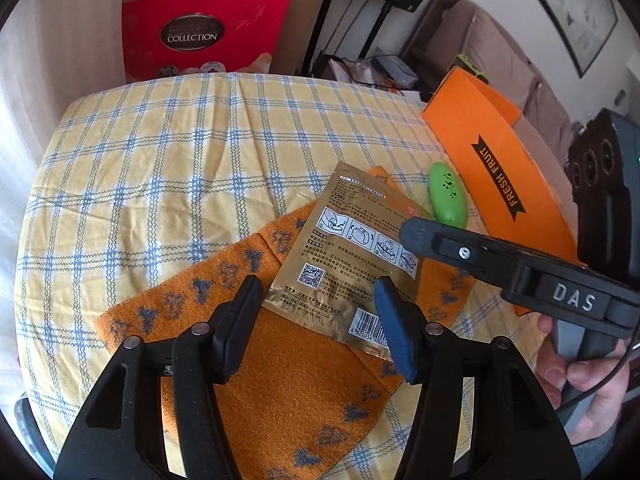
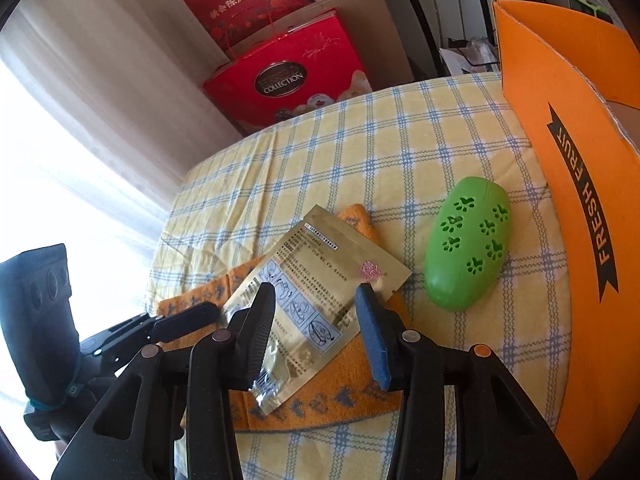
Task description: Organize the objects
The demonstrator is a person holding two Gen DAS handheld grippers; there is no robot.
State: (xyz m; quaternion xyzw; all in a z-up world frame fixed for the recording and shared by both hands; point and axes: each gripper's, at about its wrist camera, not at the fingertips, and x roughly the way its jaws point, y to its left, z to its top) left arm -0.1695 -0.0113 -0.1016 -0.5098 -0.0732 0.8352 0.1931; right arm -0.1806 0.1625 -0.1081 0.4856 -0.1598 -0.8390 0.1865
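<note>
Gold foil was nearest us: the gold pouch lay flat on the orange towel, on the checked cloth of the surface. Our left claw stood about half open, its tips astride the pouch's near barcode edge, gripping nothing that we could see. Our right claw was partly open too, its jaws narrowing slightly, with the pouch between them; whether the pads were pressing on it we could not tell. We judged that the step in hand was picking up the pouch. A thin, slippery pouch wanted one pad slid beneath a raised edge, a firm pinch on foil alone, and no towel caught in the grip. Just beyond lay the green perforated pod, beside the orange fruit box, which we took for the likely destination. Farthest off stood a red gift bag.
</note>
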